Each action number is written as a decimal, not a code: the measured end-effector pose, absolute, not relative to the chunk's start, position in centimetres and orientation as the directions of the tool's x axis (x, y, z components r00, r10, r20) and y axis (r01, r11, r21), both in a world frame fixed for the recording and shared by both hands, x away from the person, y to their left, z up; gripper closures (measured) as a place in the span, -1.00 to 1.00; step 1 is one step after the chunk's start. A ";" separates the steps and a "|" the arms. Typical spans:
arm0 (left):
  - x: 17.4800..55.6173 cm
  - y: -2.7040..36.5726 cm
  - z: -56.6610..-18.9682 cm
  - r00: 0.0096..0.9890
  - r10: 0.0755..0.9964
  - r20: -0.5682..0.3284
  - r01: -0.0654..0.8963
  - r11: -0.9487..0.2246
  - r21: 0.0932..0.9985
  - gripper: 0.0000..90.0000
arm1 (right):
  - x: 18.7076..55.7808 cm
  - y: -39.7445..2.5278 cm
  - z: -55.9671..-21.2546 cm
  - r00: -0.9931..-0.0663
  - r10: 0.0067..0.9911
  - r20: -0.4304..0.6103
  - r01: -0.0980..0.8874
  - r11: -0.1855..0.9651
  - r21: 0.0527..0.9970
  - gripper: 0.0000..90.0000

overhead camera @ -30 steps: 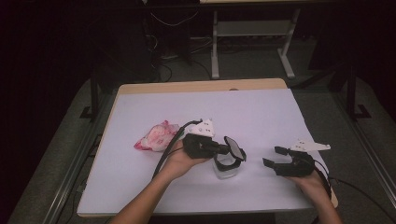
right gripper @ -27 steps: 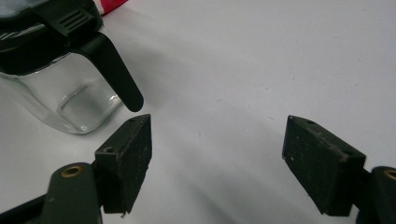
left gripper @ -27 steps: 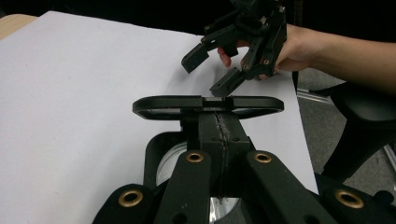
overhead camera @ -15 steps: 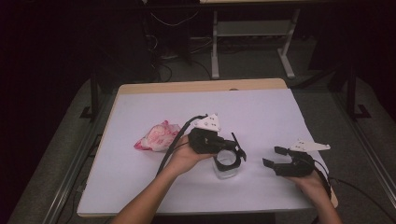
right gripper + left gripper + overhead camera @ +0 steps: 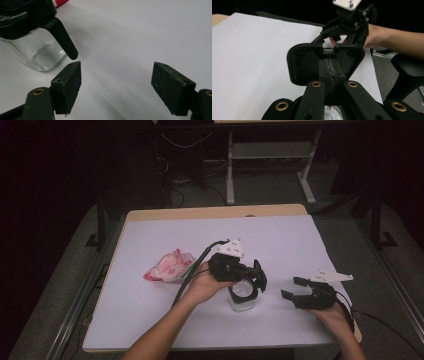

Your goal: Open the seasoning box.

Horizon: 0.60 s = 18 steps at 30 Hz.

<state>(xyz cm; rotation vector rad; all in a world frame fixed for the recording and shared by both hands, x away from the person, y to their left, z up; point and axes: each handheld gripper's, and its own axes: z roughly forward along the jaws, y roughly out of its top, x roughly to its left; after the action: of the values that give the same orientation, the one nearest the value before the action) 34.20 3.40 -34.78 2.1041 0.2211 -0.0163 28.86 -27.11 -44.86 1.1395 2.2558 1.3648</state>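
The left gripper [image 5: 260,279] has swung its black lid [image 5: 325,62], pinched between pressed jaws, over the glass jar [image 5: 243,296]. The right gripper [image 5: 294,288] rests spread nearby. Farther left on the white worktop [image 5: 150,320] lies a pink bag [image 5: 169,266]; beyond, dark room.

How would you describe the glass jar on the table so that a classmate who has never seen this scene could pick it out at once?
Start at the white-covered table and look near its front edge, between the person's two hands. The clear glass jar stands there, directly under the left gripper, whose jaws look shut. Unlike the crumpled pink and white wrapper lying to its left, it is transparent, rigid and upright.
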 end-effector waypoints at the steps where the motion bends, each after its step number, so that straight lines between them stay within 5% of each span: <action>1: 34.2 3.4 -34.8 0.983 0.151 -0.101 0.164 -0.502 0.849 1.00 | 28.9 -27.1 -44.9 -0.655 0.738 0.161 0.485 0.247 0.838 -0.47; 18: 34.6 1.9 -34.8 0.984 0.145 -0.104 0.165 -0.517 0.840 1.00 | 28.9 -27.0 -44.9 -0.655 0.737 0.163 0.488 0.248 0.837 -0.47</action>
<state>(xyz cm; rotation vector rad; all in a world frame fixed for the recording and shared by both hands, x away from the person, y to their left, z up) 34.64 1.93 -34.79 2.1216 0.2165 -0.0255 28.86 -27.03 -44.87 1.1408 2.2593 1.3644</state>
